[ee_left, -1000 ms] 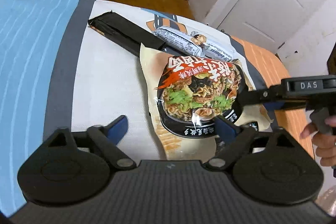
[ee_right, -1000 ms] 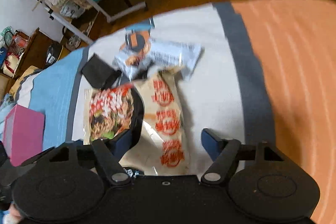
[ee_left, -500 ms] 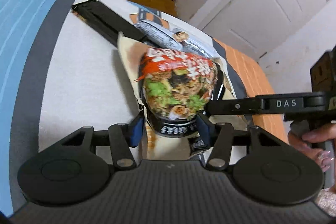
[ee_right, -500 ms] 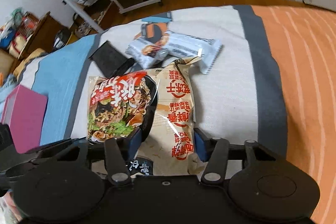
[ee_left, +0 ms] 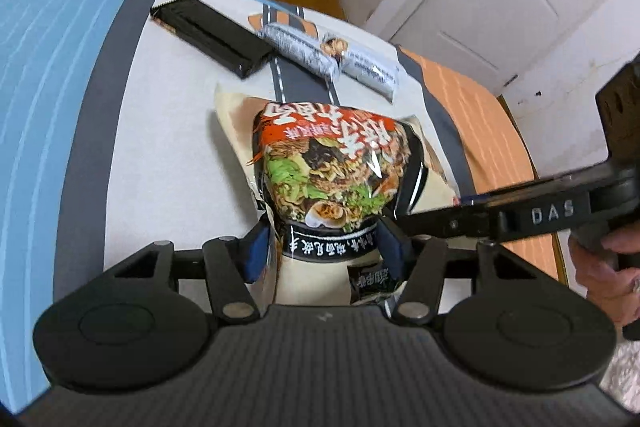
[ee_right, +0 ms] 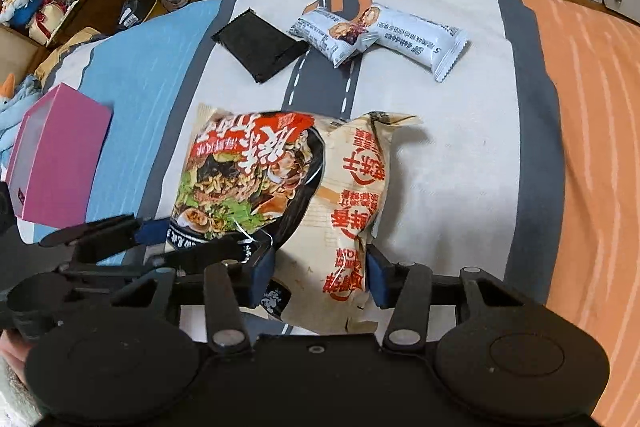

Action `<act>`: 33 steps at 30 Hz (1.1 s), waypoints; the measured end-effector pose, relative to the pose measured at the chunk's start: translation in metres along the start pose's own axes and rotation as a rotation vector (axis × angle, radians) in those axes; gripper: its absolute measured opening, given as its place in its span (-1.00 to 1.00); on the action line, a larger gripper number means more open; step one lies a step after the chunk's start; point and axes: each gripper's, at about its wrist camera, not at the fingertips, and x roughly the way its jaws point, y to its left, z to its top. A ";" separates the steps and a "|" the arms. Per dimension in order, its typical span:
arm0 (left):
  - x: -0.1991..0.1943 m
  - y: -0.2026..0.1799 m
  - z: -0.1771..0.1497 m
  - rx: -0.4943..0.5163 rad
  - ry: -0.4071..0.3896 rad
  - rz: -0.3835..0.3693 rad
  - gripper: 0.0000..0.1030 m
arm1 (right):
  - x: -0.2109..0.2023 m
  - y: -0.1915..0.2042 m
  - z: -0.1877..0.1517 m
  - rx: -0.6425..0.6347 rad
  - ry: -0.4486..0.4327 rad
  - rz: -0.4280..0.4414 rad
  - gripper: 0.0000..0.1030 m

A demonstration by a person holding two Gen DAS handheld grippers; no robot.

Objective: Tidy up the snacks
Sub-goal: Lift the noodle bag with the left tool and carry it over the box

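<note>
While the left gripper (ee_left: 324, 247) has its blue jaws clamped on the near end of the noodle packet (ee_left: 336, 167), the right gripper (ee_right: 316, 267) pinches the same packet's cream-coloured side, both sets of jaws pressing its crinkled wrapper. Its far end rests on the bed (ee_right: 460, 155). Beyond it lie a black packet (ee_right: 260, 47) and two white snack bars (ee_right: 380, 35), touching each other. A pink box (ee_right: 56, 155) sits off to the left.
</note>
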 end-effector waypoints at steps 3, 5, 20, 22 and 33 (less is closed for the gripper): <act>-0.009 -0.003 -0.005 0.005 0.003 0.011 0.05 | -0.004 0.006 -0.006 -0.022 -0.001 0.006 0.04; -0.019 -0.006 -0.007 0.011 0.010 0.023 0.05 | -0.008 0.010 -0.011 -0.039 -0.002 0.021 0.04; -0.103 0.003 -0.026 -0.006 -0.014 0.061 0.06 | -0.036 0.083 -0.032 -0.195 -0.003 0.082 0.06; -0.112 0.005 -0.030 -0.020 -0.012 0.058 0.06 | -0.040 0.093 -0.036 -0.213 -0.002 0.079 0.06; -0.174 0.016 -0.061 -0.060 0.005 0.104 0.06 | -0.054 0.155 -0.067 -0.323 -0.001 0.074 0.06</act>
